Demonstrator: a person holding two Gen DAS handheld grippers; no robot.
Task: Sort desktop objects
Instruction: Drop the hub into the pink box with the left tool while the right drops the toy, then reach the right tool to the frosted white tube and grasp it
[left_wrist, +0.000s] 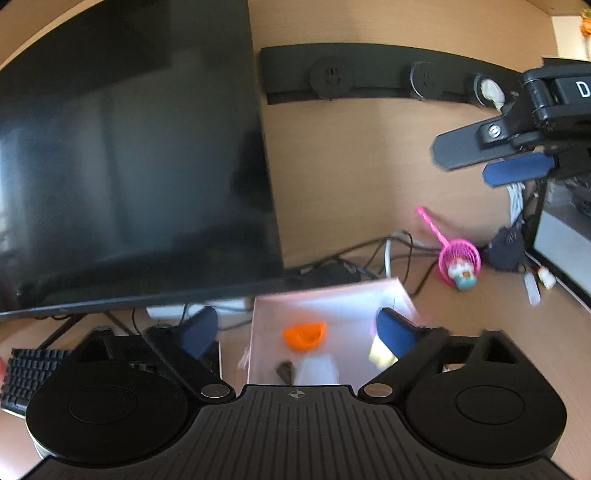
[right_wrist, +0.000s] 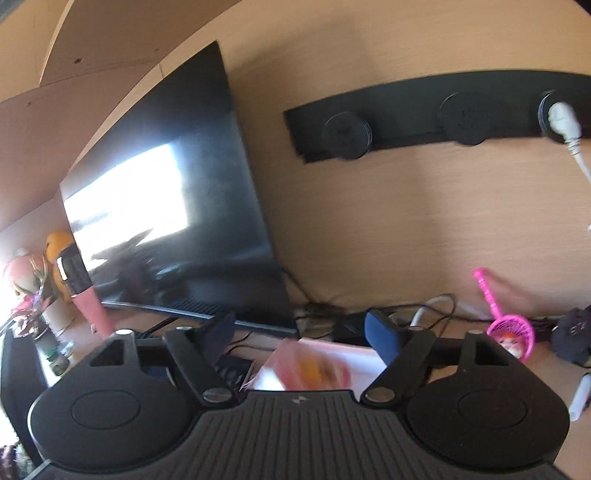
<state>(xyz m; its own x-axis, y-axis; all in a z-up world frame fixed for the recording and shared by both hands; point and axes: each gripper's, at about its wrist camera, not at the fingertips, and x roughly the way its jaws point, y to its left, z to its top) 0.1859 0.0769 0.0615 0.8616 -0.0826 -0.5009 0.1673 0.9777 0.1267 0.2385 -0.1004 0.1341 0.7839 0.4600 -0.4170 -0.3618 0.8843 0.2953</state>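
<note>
Hovering with jaws apart, left gripper (left_wrist: 295, 328) overlooks pink box (left_wrist: 328, 299).

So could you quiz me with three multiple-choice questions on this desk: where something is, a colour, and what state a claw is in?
1. Where is the orange toy?
A. in the pale box
B. on the keyboard
C. on the monitor

2. What colour is the small net by the cables?
A. green
B. pink
C. white

3. How is the left claw?
A. shut on the toy
B. shut on nothing
C. open, nothing in it

Answers: 1 A, the toy lies on the box floor; 2 B, its handle and hoop are bright pink; 3 C, the fingers stand wide apart over the box, touching nothing inside.
</note>
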